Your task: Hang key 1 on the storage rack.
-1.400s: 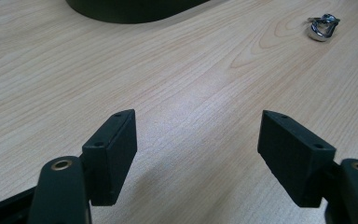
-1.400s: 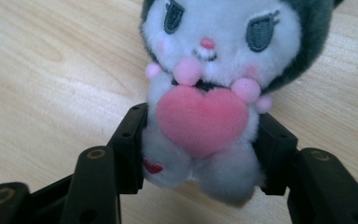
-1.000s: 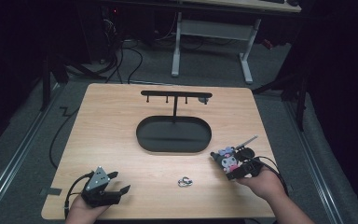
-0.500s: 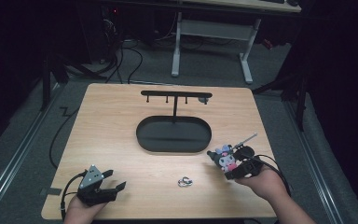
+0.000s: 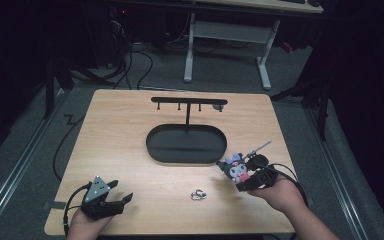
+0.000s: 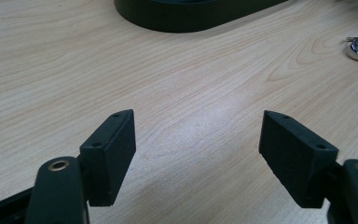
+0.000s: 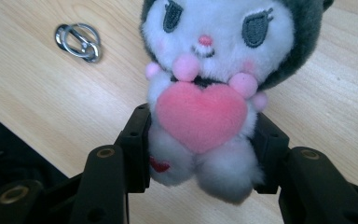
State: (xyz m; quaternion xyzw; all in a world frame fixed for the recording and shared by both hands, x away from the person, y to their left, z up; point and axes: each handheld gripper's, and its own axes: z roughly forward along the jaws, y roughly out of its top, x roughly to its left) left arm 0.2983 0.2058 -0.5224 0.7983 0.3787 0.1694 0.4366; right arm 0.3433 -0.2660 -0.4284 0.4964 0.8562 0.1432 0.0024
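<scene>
- The right gripper is clamped on a small plush toy; in the right gripper view both black jaws press into the toy's lower body from either side, just under its pink heart.
- The plush toy has a white face, a dark grey hood and pink pom-poms at the neck. In the high view it sits at the gripper's tip, near the right end of the oval tray, and seems to be clear of the table, though that is hard to judge from above.
- The left gripper is at the near left corner of the wooden table, jaws wide apart with bare wood between them.
- A small metal ring clasp lies flat on the table between the two grippers, nearer the right one; it also shows at the upper left of the right gripper view.
- A black oval tray sits mid-table, with a thin post rising from its back to a horizontal hook bar.
</scene>
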